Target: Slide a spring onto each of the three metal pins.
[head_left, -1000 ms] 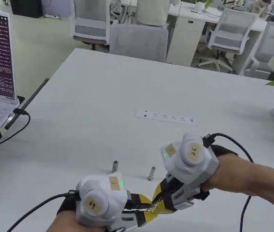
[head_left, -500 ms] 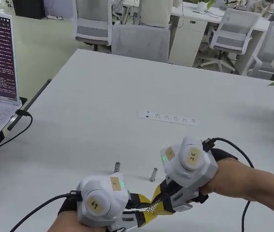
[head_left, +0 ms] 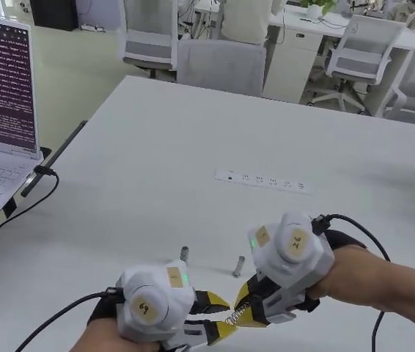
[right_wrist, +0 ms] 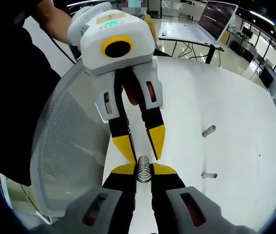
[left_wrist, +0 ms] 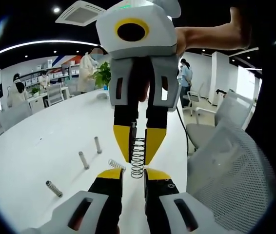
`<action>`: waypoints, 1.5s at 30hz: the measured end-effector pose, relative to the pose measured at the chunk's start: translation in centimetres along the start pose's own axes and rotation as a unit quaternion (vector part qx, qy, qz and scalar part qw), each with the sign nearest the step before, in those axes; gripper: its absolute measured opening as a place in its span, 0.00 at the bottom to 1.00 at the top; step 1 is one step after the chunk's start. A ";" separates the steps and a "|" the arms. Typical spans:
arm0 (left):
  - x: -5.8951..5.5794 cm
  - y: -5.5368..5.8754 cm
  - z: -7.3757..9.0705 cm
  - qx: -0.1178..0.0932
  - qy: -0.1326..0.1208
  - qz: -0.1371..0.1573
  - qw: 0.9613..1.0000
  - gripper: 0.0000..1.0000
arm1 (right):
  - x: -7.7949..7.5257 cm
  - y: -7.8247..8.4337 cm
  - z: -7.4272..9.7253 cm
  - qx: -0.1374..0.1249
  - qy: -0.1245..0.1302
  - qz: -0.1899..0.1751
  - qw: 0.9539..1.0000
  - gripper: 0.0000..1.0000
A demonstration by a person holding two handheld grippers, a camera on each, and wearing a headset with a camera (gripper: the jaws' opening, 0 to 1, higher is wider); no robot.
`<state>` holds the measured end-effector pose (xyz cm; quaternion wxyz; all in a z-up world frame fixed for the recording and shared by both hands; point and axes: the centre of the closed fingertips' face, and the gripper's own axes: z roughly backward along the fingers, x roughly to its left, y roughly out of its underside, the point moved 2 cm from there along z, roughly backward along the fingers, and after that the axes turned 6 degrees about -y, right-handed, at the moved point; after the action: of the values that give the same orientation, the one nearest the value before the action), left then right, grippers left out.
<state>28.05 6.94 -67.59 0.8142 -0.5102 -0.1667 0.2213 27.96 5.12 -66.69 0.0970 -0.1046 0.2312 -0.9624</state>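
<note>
- Two grippers meet tip to tip over the near edge of a white table [head_left: 193,147]. The right gripper [right_wrist: 144,170] is clamped on one end of a spring [left_wrist: 138,157].
- Left gripper [left_wrist: 134,174]: its jaws straddle the spring's other end with a narrow gap. I cannot tell whether they press on it.
- Two bare metal pins stand on the table just beyond the grippers, near each other, one [head_left: 185,254] to the left and one [head_left: 238,265] to the right.
- In the left gripper view a second spring [left_wrist: 116,165] lies loose on the table beside the jaws. A ribbed metal piece [left_wrist: 53,188] sits further out, and whether it is a pin or a spring is unclear.
- A white power strip [head_left: 264,181] lies flat near the table's middle.
- An open laptop [head_left: 2,95] sits at the left edge, with a black cable [head_left: 28,202] plugged into its side.
- Grey office chairs [head_left: 226,66] and white desks stand past the far edge, in an open office.
</note>
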 end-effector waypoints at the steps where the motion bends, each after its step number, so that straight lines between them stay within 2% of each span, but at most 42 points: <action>1: 0.1 0.0 0.1 0.000 -0.003 0.000 1.000 0.10 | -0.1 0.0 0.0 0.000 0.001 0.000 1.000 0.08; 15: 0.6 0.7 1.6 0.003 -0.019 0.018 1.000 0.14 | -0.8 0.7 0.0 -0.001 0.015 -0.014 1.000 0.08; 21: 1.9 0.6 2.8 -0.006 -0.047 0.043 0.998 0.16 | -1.2 1.4 0.0 0.006 0.023 -0.024 0.999 0.08; 26: 2.9 1.3 3.9 -0.003 -0.073 0.057 0.996 0.19 | -1.3 2.0 0.0 0.010 0.027 -0.029 0.999 0.08; 30: 4.1 2.1 5.0 0.000 -0.099 0.073 0.992 0.22 | -1.7 2.4 0.1 0.011 0.034 -0.037 0.999 0.08; 34: 5.6 2.9 6.3 0.000 -0.132 0.096 0.987 0.25 | -2.2 2.8 0.1 0.012 0.044 -0.048 0.998 0.08; 41: 7.7 4.4 8.2 0.008 -0.176 0.113 0.978 0.29 | -3.0 3.8 0.3 0.016 0.054 -0.066 0.996 0.08; 45: 8.4 4.8 9.0 0.008 -0.193 0.124 0.973 0.32 | -3.4 4.2 0.5 0.017 0.059 -0.075 0.995 0.08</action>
<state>29.72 20.04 -67.71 0.7369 -0.4684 -0.2545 0.4157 31.93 2.04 -68.77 0.0128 -0.0628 0.2117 -0.9752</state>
